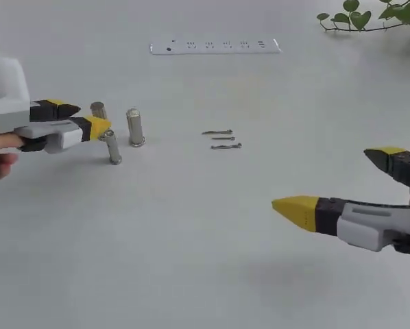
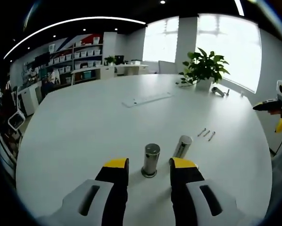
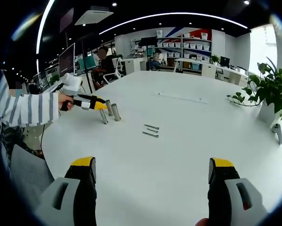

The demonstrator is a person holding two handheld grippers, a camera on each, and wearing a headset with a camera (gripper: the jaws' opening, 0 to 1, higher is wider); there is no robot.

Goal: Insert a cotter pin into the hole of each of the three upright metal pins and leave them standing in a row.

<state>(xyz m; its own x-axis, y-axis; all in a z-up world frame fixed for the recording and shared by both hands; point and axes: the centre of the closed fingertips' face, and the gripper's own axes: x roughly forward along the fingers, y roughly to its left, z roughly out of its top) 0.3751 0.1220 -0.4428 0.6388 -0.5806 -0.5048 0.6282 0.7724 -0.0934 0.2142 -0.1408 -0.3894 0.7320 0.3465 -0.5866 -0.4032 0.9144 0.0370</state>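
Three upright metal pins stand at the left of the white table: one at the back, one to the right, one in front. My left gripper is open and straddles the back pin, whose sides stay apart from both jaws; a second pin stands just beyond. Three cotter pins lie side by side mid-table, also seen as small cotter pins. My right gripper hovers open at the lower right, well short of the cotter pins, nothing between its jaws.
A white power strip lies at the far side of the table. A potted plant sits at the far right corner. A striped sleeve holds the left gripper. Office shelves and desks stand beyond the table.
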